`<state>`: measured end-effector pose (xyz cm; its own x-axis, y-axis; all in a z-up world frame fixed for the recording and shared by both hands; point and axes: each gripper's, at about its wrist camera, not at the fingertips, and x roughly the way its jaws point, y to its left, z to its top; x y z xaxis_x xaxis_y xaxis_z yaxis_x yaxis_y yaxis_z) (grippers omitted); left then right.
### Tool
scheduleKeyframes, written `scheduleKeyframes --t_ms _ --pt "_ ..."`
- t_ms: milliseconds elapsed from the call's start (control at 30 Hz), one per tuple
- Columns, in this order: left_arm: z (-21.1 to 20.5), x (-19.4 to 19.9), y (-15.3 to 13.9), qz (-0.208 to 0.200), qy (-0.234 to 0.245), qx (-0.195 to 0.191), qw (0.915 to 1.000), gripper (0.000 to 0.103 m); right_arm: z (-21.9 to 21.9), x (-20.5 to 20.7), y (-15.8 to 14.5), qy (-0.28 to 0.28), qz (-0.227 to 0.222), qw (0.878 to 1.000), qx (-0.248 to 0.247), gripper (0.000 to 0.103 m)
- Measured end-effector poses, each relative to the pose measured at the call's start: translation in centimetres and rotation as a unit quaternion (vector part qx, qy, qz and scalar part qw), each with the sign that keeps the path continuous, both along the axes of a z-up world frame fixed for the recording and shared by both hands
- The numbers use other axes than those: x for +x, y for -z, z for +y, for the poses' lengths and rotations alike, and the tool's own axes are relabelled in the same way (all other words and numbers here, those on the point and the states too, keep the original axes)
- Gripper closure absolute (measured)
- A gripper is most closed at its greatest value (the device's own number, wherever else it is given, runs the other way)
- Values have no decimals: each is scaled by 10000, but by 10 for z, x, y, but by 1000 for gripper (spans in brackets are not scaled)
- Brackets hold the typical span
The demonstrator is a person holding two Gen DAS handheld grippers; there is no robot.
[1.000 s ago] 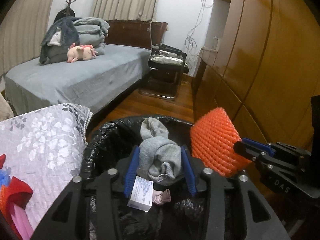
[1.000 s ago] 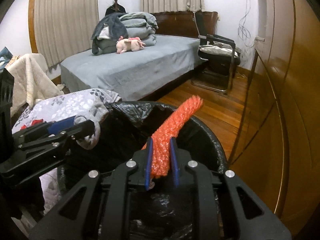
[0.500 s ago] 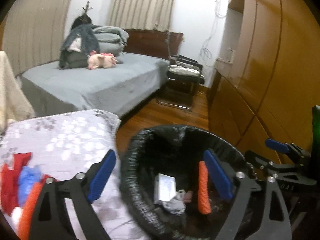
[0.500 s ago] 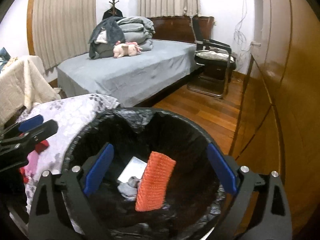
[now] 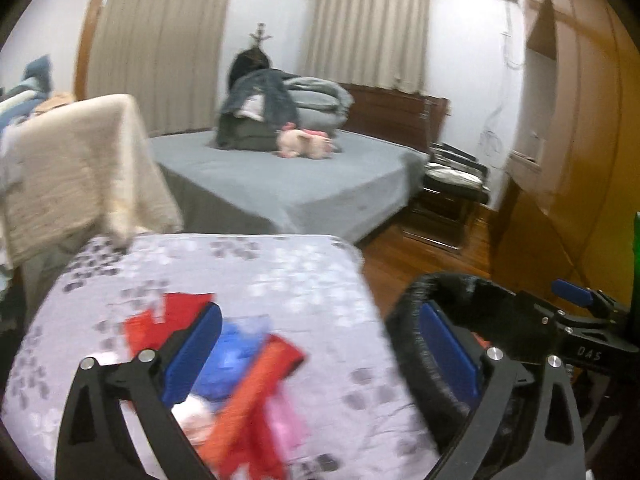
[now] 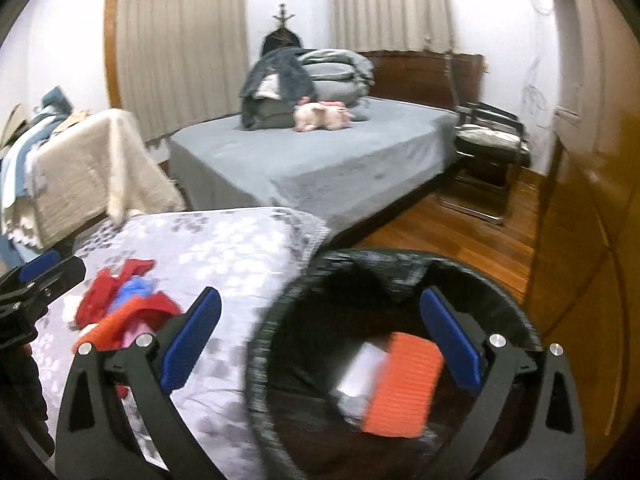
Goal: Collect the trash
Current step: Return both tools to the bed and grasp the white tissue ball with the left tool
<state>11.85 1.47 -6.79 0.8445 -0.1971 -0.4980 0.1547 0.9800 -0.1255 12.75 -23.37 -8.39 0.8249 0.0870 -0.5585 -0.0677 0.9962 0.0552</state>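
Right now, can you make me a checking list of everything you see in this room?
Surface: floral cloth, covering a table.
Job's things: black-lined bin holding orange netting and a white box; red, blue and pink scraps on the cloth.
Clutter: folded bedding, pink plush.
Grippers: left tool open; right tool open, both empty.
Cables: wires on the wall.
Surroundings: bed, chair, wardrobe.

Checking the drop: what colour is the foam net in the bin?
Orange foam net, clearest in the right wrist view.
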Motion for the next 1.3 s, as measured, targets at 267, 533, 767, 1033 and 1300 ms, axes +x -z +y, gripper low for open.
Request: scheduleKeyframes --t_ms 267,533,767,1033,1300 --pt "70 -16 13 114 -856 75 9962 6 68 12 3 -608 5 9981 92 6" --pt "110 -29 31 255 -1295 109 9912 7 116 13 15 -1043 124 9945 45 6" --pt "122 -33 46 349 -1360 197 9899 7 137 8 31 -1216 266 9922 -1 6" --pt "123 -28 77 719 -1256 179 9893 15 149 8 51 -1288 449 9905 -181 6" --pt "105 -10 99 960 -960 141 9906 18 149 12 61 -1324 543 9895 -209 8"
